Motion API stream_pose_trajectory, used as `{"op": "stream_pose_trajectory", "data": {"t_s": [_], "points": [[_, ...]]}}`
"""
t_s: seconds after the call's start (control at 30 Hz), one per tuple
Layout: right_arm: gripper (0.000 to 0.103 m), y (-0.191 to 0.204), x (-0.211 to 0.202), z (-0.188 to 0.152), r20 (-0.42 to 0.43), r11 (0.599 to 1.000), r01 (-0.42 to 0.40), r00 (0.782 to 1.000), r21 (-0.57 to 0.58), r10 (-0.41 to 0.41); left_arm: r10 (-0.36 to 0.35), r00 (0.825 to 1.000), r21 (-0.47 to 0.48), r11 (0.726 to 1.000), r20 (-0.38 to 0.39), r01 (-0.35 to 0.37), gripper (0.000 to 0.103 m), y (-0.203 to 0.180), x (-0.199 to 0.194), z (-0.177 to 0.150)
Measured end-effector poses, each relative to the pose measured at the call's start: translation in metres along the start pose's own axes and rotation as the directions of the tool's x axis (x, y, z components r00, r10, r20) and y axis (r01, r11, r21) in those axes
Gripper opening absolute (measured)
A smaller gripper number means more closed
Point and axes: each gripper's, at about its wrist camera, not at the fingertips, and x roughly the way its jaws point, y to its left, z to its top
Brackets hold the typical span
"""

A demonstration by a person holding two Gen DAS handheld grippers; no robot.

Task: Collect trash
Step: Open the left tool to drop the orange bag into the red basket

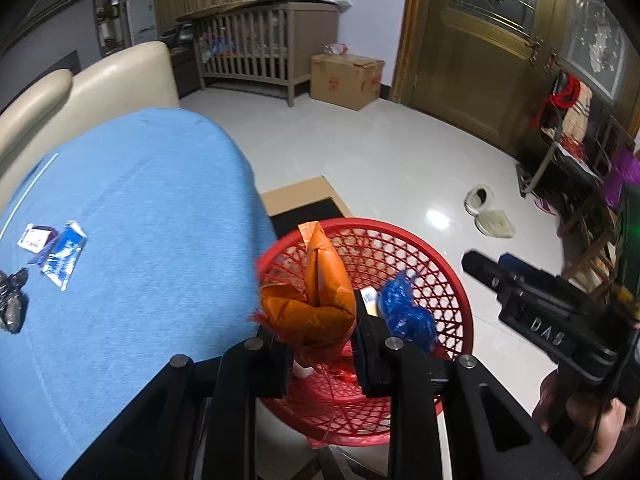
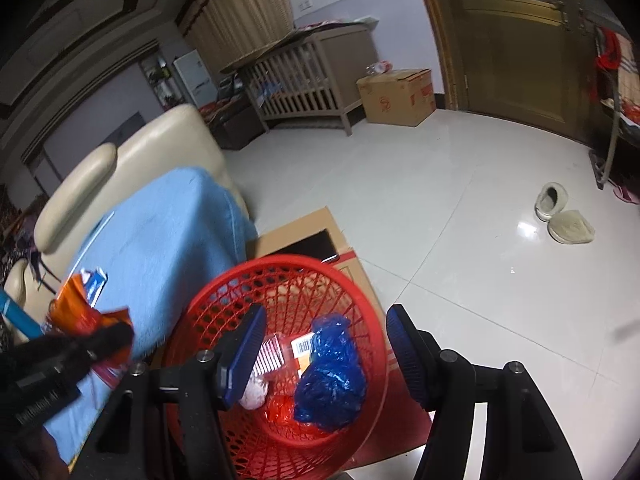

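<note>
My left gripper (image 1: 320,332) is shut on a puffed orange snack wrapper (image 1: 324,276), held over the near rim of a red mesh basket (image 1: 400,228) beside the blue-covered table (image 1: 140,200). In the right wrist view my right gripper (image 2: 325,312) stands open above the basket (image 2: 280,260) with nothing between its fingers. A crumpled blue plastic bag (image 2: 332,376) lies below in the basket among other wrappers. The left gripper (image 2: 116,336) with the orange wrapper (image 2: 80,312) shows at the left. The right gripper (image 1: 486,262) shows at the right of the left wrist view.
On the table lie a blue-and-white packet (image 1: 64,254), a small card box (image 1: 34,238) and a black crumpled bag (image 1: 12,300). Flat cardboard (image 2: 300,228) lies under the basket. Slippers (image 2: 564,216), a cardboard box (image 2: 396,96) and a cream sofa (image 1: 100,80) stand around.
</note>
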Motion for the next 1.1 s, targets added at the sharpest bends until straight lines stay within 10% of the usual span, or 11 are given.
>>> {"op": "stream_pose_trajectory", "data": {"t_s": [0.13,0.73,1.1], "points": [[0.067,-0.004,-0.003,0.005,0.012,1.000,0.001,1.000,0.016,-0.002,0.007,0.998,0.004,1.000,-0.059,-0.006,0.083,-0.004,0.018,-0.001],[0.070,0.040,-0.007,0.001,-0.006,0.997,-0.046,0.999,-0.064,0.046,0.066,0.997,-0.214,0.975,0.037,-0.056,0.083,0.084,-0.041,-0.016],[0.071,0.106,0.004,-0.015,-0.083,0.972,-0.112,0.992,-0.208,0.096,0.193,0.981,-0.425,0.891,0.027,-0.164,0.083,0.180,-0.077,-0.080]]}}
